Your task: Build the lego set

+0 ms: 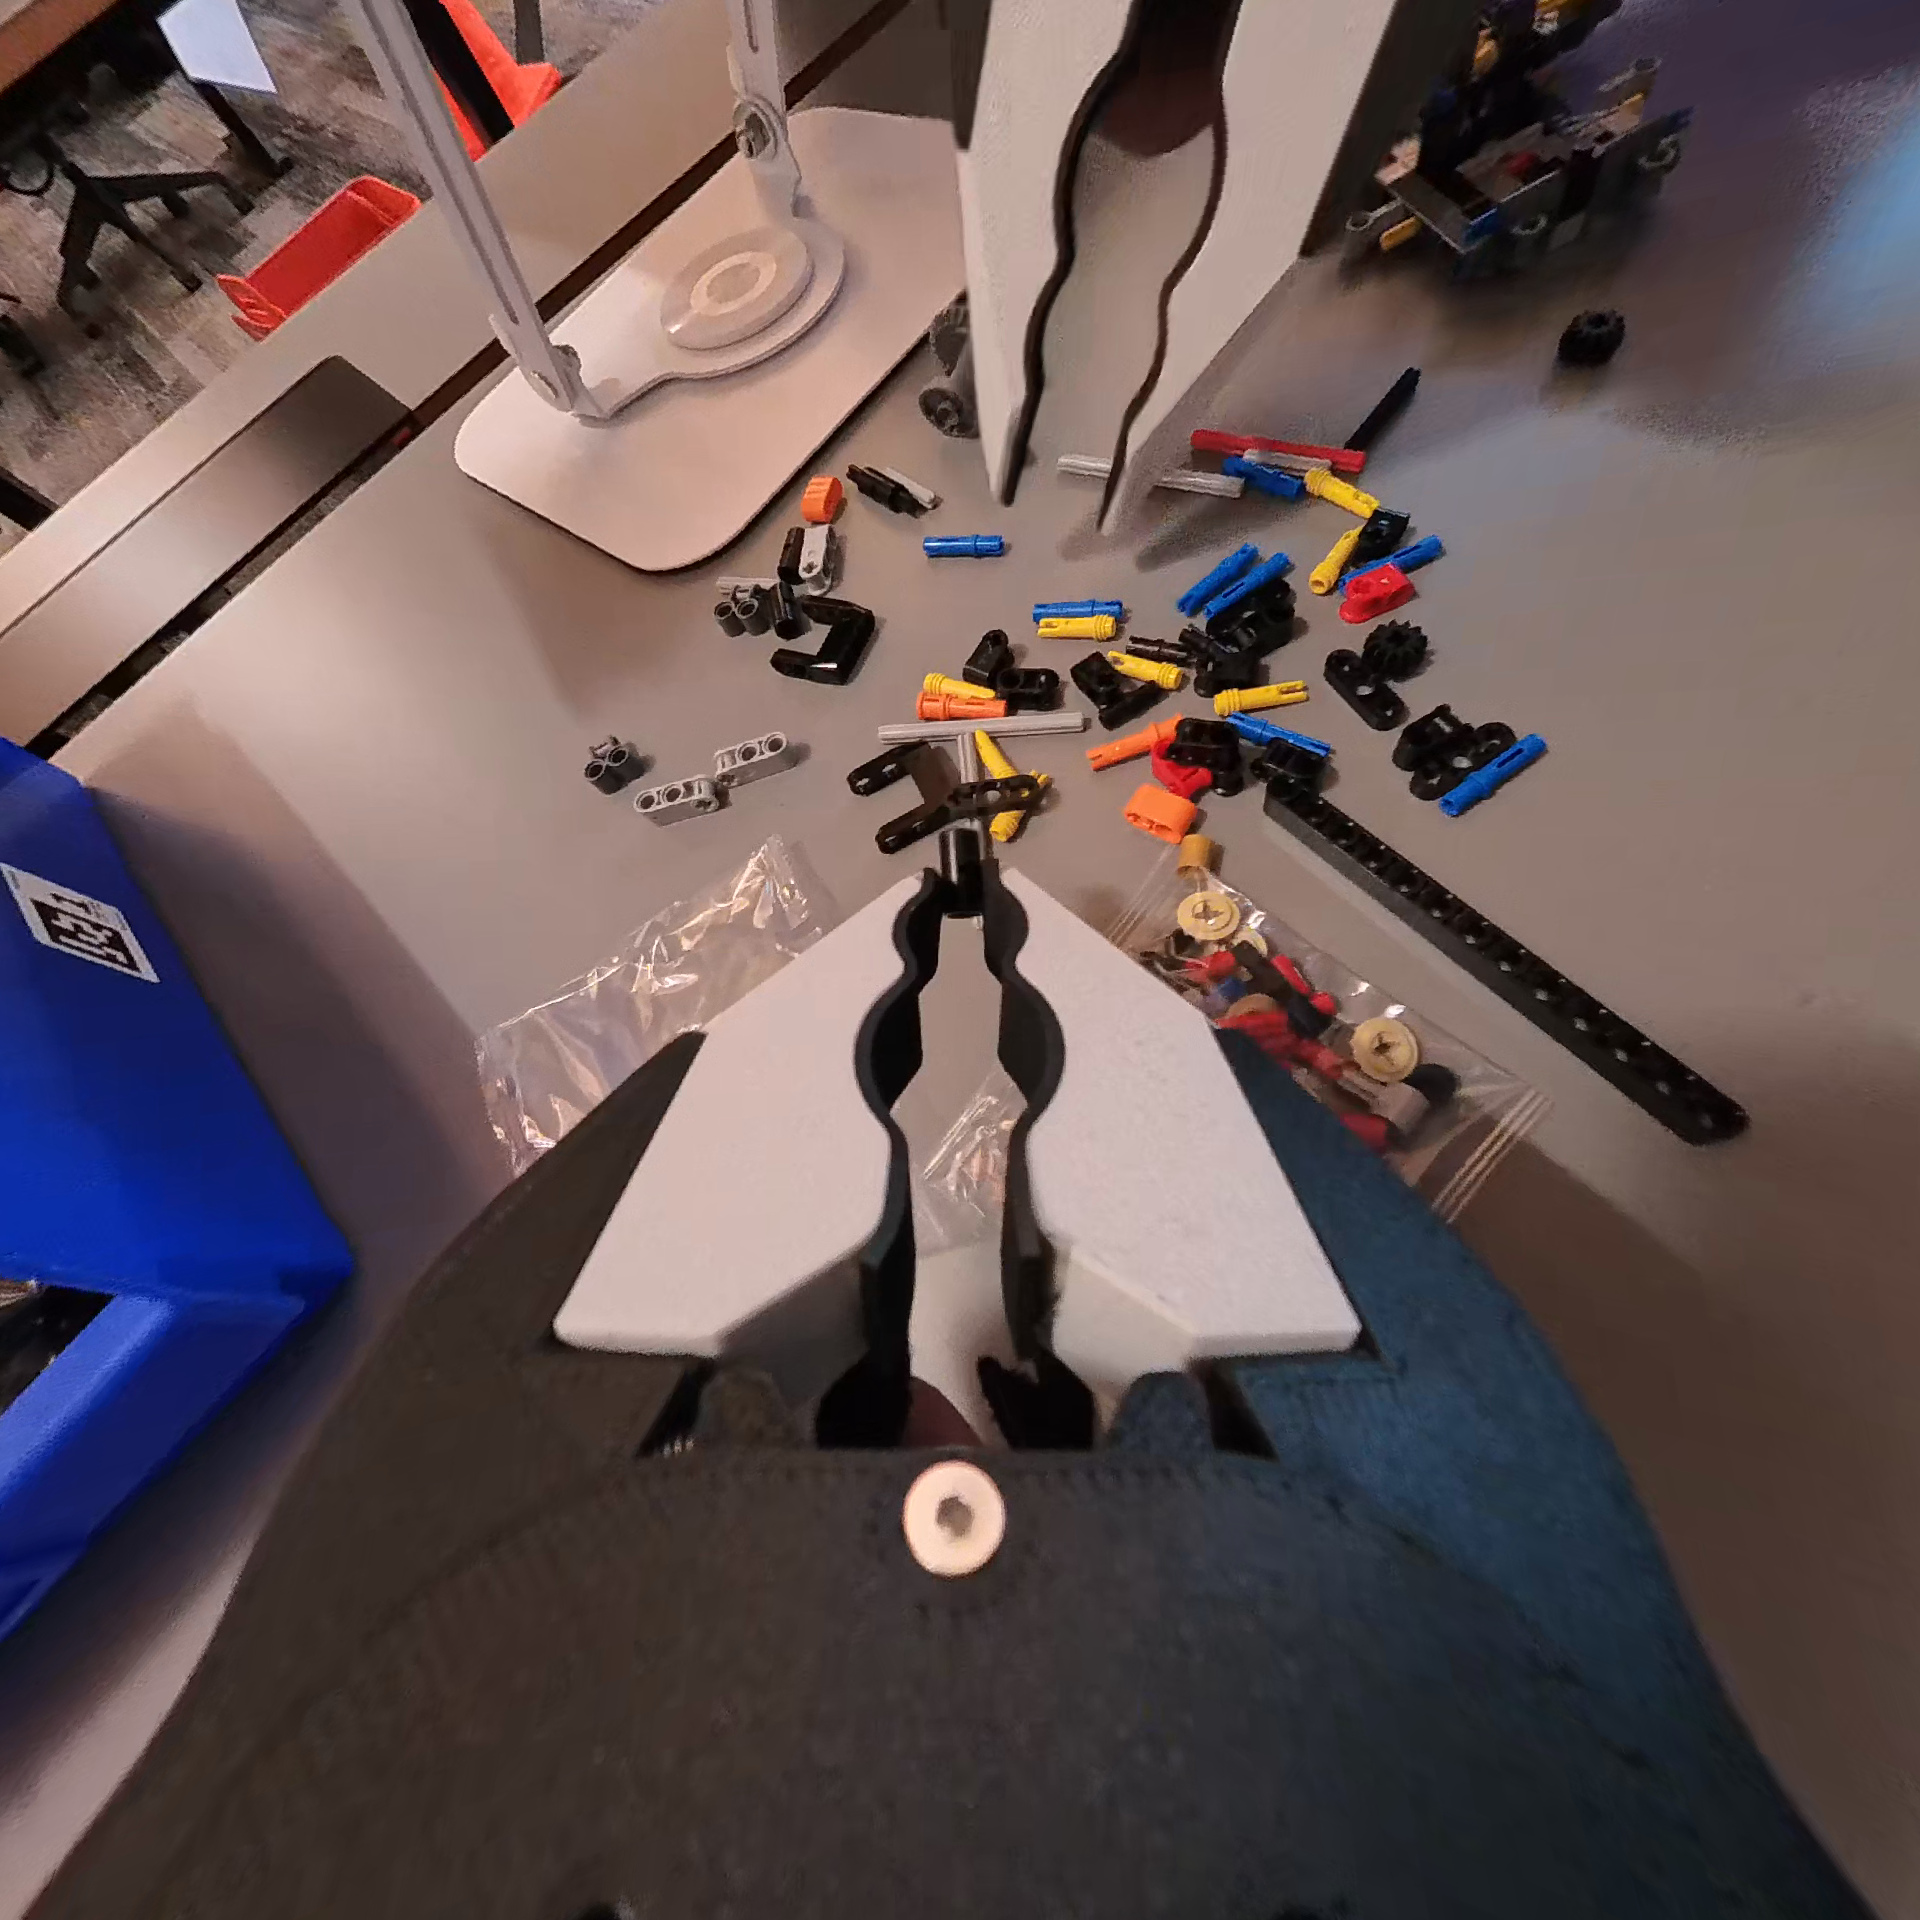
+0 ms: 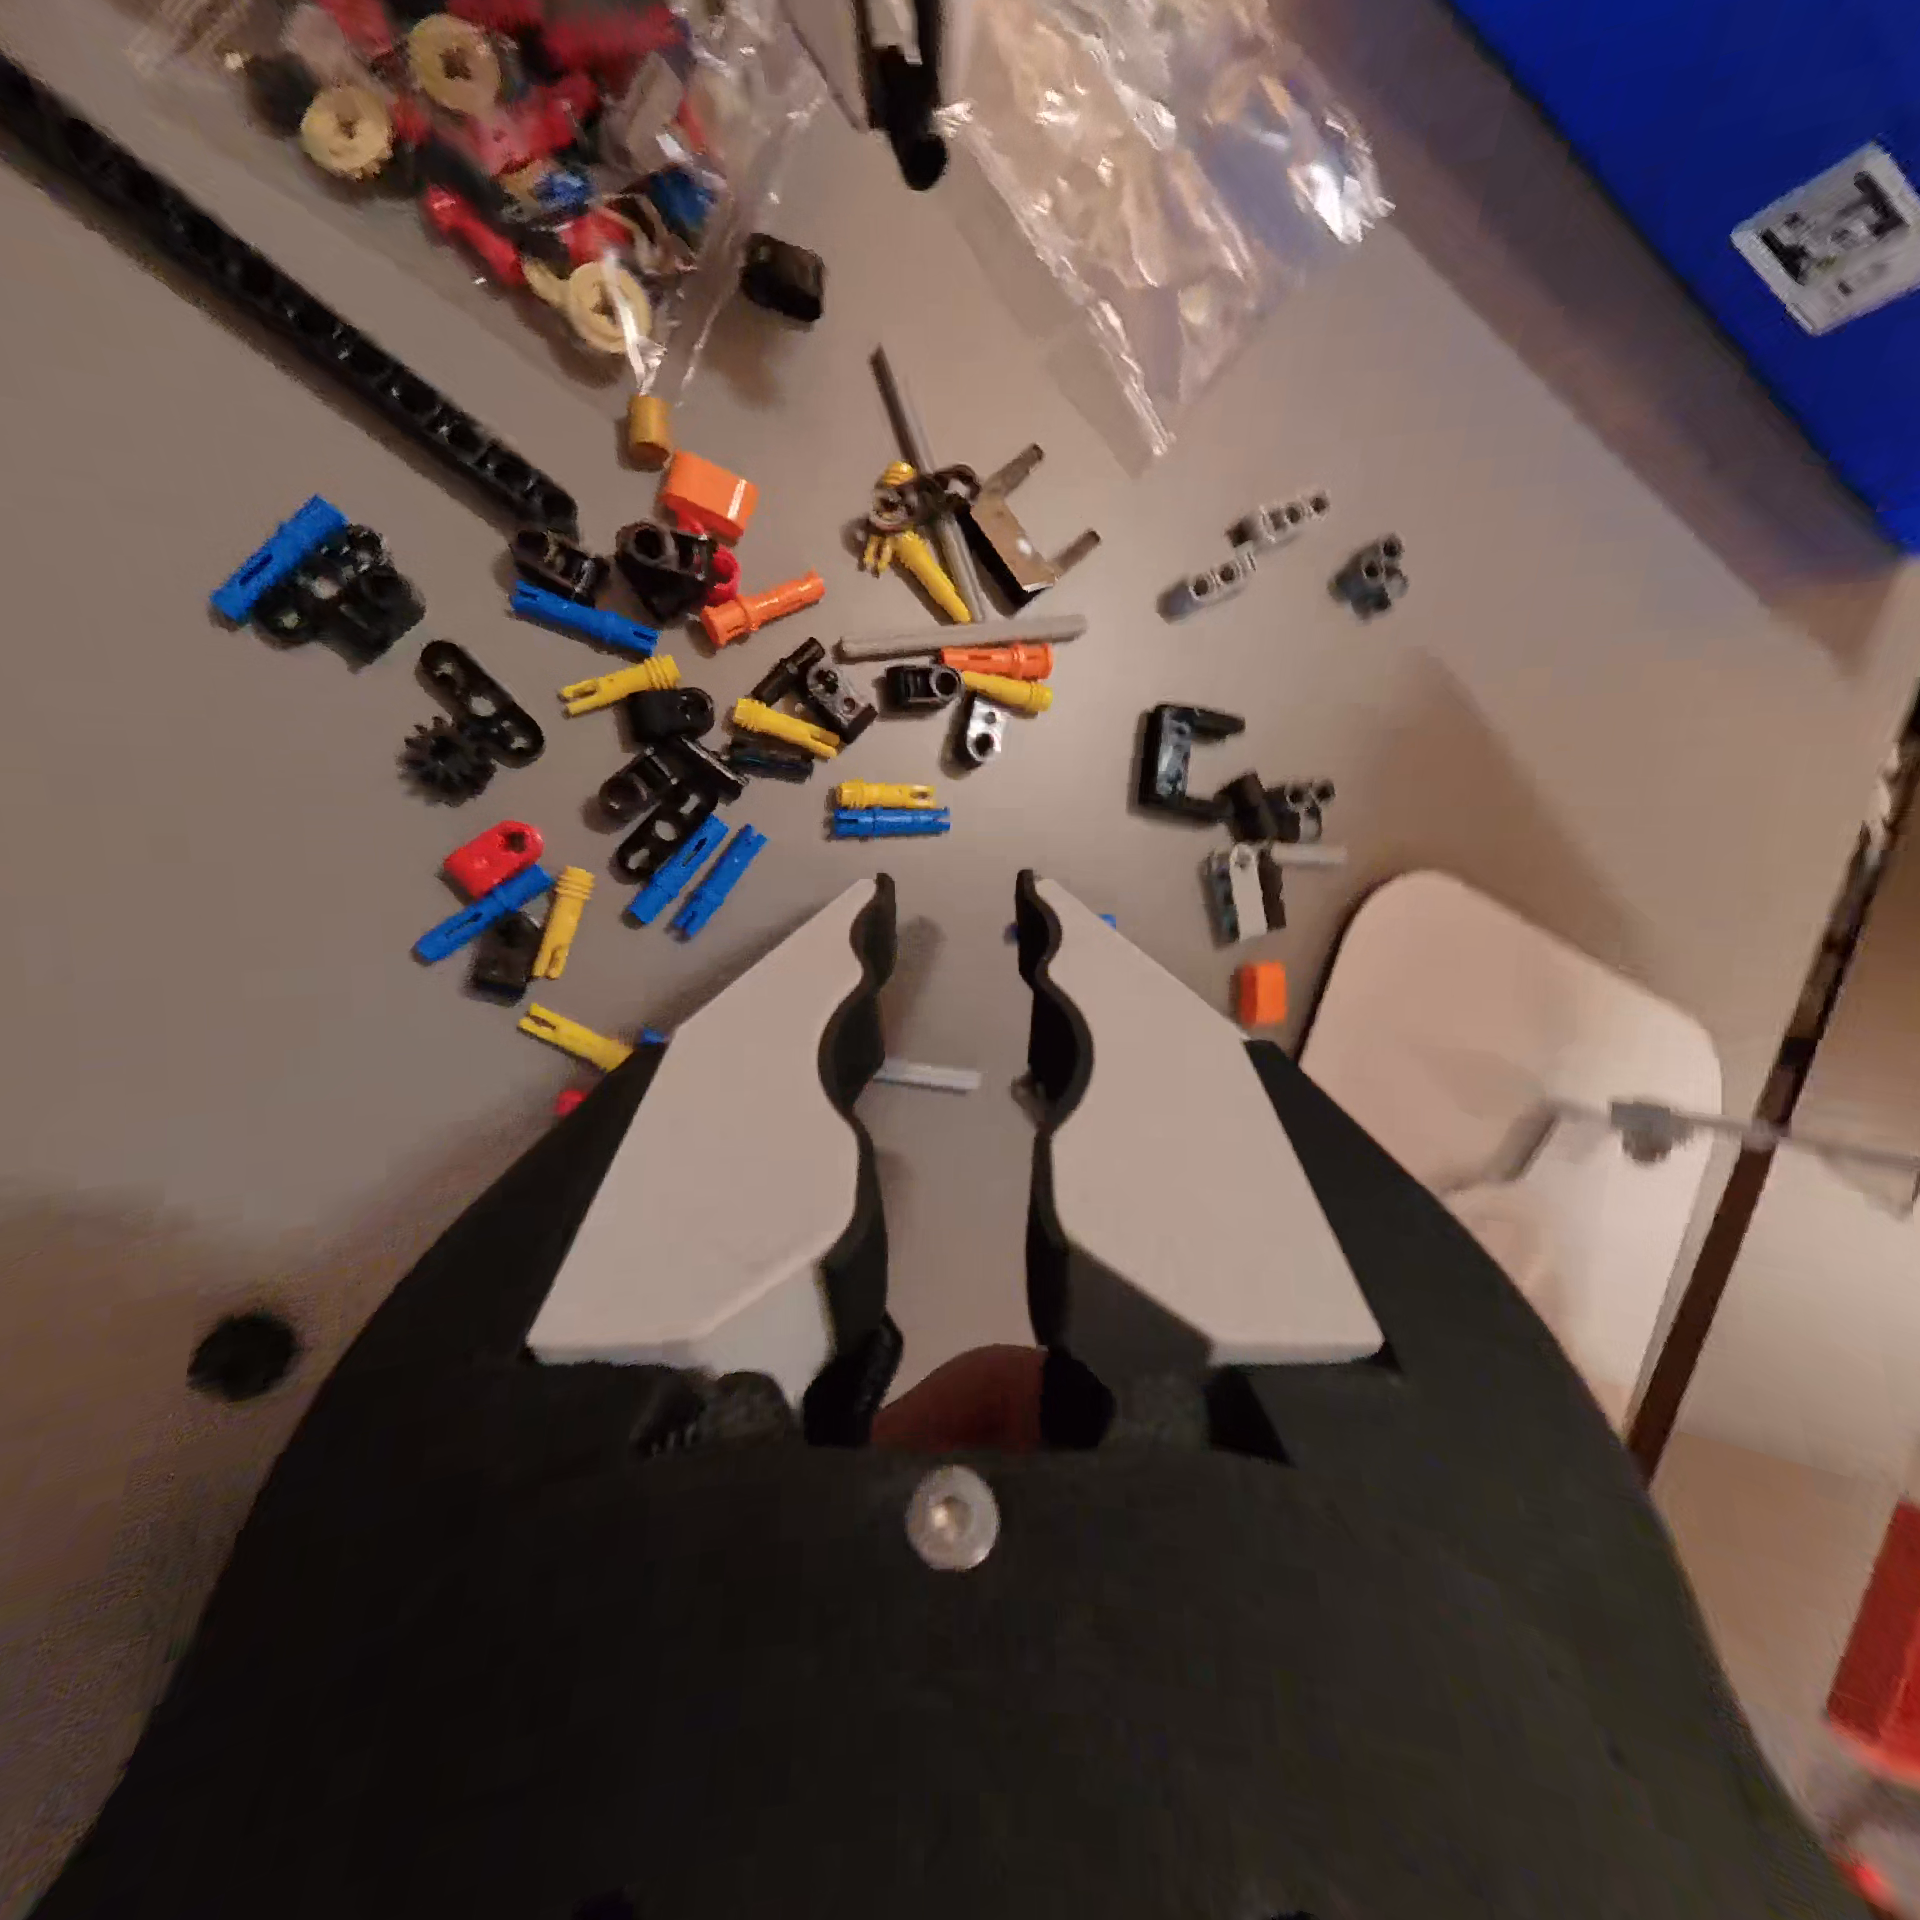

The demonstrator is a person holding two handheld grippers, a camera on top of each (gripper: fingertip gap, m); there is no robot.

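My left gripper point(image 1: 961, 896) is shut on a small black piece point(image 1: 958, 860), held just above a black angled connector point(image 1: 961, 805) and a grey axle point(image 1: 982, 727). It also shows at the top of the right wrist view point(image 2: 902, 94). Loose pins and connectors in blue, yellow, orange, red and black point(image 1: 1195, 665) point(image 2: 665, 717) lie scattered on the grey table. My right gripper point(image 2: 954, 902) is open and empty, low over the near edge of the pile. It shows far off in the left wrist view point(image 1: 1060, 499).
A long black beam point(image 1: 1507, 966) point(image 2: 281, 301) lies beside a clear bag of parts point(image 1: 1320, 1029) point(image 2: 499, 135). An empty clear bag point(image 1: 665, 966), a blue bin point(image 1: 125, 1195) point(image 2: 1714, 208), a white stand base point(image 1: 675, 416) and a partly built model point(image 1: 1507, 156) ring the pile. Left tips to right tips: about 12 centimetres.
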